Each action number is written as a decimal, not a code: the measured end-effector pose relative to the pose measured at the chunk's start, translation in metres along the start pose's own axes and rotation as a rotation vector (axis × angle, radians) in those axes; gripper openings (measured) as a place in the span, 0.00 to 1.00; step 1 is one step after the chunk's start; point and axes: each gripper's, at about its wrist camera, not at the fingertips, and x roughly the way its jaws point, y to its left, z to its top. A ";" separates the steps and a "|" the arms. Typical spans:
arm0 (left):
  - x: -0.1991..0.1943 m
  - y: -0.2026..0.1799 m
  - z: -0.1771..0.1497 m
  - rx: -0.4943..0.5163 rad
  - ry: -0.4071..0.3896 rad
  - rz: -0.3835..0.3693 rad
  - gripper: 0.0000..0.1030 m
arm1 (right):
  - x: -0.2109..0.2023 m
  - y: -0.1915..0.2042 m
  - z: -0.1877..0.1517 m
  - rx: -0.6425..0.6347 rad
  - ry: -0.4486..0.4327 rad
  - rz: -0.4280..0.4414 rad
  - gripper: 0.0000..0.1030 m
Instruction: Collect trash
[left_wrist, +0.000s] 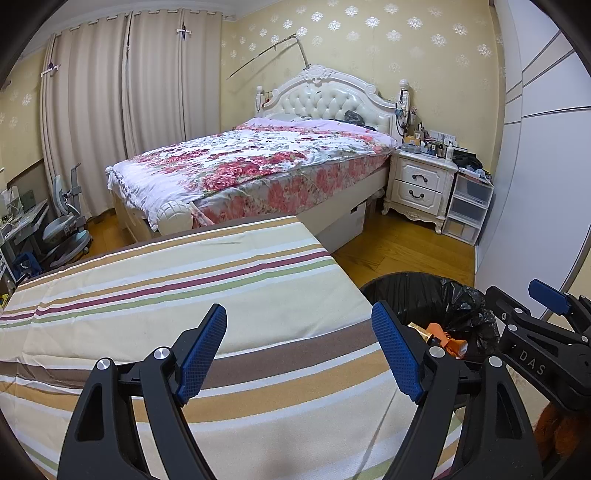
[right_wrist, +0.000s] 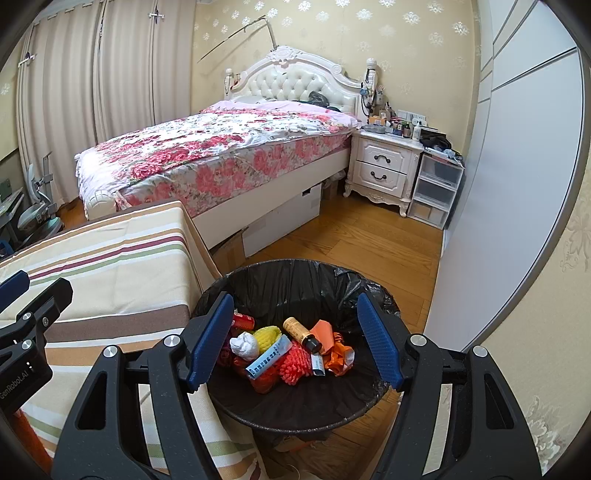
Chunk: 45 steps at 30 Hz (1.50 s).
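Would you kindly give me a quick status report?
Left gripper open over striped cloth. Right gripper open above trash bin, trash inside. Nothing in the way.

Glossy black plastic bin liner (right_wrist: 295, 291); striped matt cloth (left_wrist: 192, 295); polished wood floor (right_wrist: 343, 240).

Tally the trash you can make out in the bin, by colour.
In the bin, from the right wrist view, partly piled:
Red: 3, can, mesh, wrapper
Orange: 2, card, foil
Yellow: 1, mesh
White: 1, wad
Amber: 1, bottle
Total: 8
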 end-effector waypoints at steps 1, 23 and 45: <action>0.000 0.000 0.000 0.000 0.000 0.000 0.76 | 0.000 0.000 0.000 -0.001 0.000 0.000 0.66; 0.000 0.001 -0.001 -0.001 -0.001 0.000 0.76 | 0.000 0.000 -0.001 0.000 -0.001 0.000 0.66; -0.003 0.010 0.002 0.004 -0.015 0.015 0.76 | -0.002 0.004 0.000 -0.003 0.002 0.002 0.66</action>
